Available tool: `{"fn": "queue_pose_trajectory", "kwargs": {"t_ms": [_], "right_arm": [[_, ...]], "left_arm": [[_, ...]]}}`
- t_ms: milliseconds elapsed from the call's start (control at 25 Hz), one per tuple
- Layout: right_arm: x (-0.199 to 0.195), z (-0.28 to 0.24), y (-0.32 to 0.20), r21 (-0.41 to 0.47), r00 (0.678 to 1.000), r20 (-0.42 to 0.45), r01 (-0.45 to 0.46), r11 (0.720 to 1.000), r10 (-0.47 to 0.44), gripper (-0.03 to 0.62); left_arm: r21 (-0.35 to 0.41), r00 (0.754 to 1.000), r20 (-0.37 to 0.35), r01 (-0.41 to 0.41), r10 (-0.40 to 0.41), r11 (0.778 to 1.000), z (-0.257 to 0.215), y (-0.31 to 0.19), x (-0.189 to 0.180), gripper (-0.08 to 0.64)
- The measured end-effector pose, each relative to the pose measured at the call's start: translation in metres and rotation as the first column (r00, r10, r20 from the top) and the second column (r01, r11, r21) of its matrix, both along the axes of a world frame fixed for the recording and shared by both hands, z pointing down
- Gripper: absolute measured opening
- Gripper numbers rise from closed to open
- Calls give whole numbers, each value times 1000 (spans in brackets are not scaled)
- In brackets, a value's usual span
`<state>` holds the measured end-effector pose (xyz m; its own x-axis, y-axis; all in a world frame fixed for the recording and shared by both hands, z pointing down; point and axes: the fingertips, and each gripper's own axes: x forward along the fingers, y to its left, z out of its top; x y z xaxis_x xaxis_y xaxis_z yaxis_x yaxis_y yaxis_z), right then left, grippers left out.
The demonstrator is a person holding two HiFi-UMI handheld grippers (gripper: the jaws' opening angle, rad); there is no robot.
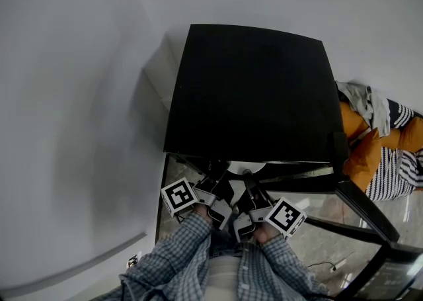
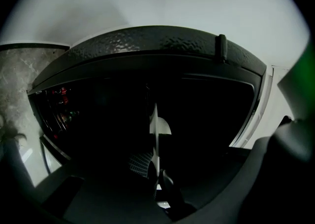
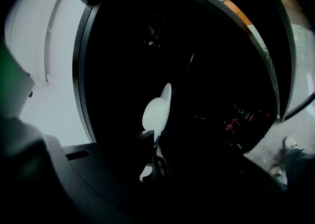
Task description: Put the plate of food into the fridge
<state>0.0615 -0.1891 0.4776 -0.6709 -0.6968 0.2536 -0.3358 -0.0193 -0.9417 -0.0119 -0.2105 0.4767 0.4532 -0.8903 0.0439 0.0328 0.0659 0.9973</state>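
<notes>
A white plate sits at the mouth of the black fridge, just under its top's front edge. My left gripper and right gripper hold it from the near side, one at each side of its rim. In the left gripper view the plate shows edge-on, its rim running down between the dark jaws of the left gripper. In the right gripper view the plate also stands edge-on, pinched at its near rim by the right gripper. The fridge's inside is black; any food is hidden.
The fridge door stands open to the right, with bottles in its shelf. Orange and striped cloth lies beside the fridge at the right. A white wall runs along the left. A cable lies on the marble floor.
</notes>
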Motion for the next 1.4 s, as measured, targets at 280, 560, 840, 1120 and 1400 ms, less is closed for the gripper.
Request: {"fn": "queue_pose_trajectory", "kwargs": {"t_ms": [280,560,840,1120,1400], "right_arm": [[-1,-1,-8,-11,998,46,-49,999,49,44],[3,6,-19,-37,993,56,-104,994,106,40],[2,7,-36,-32,989,55,-137,990,138,38],[-2,6,-46,-30,988,52,-143,989,145,38],[-8,4,-49,15,997,29,-76,997,76,39]], "left_arm": [[54,1000,-3,-16,17,998,-6,-7,-2,28],[68,998,14,-68,68,995,-6,-8,3,29],[66,993,-15,-118,119,991,-1,5,7,31],[85,989,-17,-145,147,986,-3,18,5,29],[101,993,8,-116,116,988,-5,25,-8,26]]}}
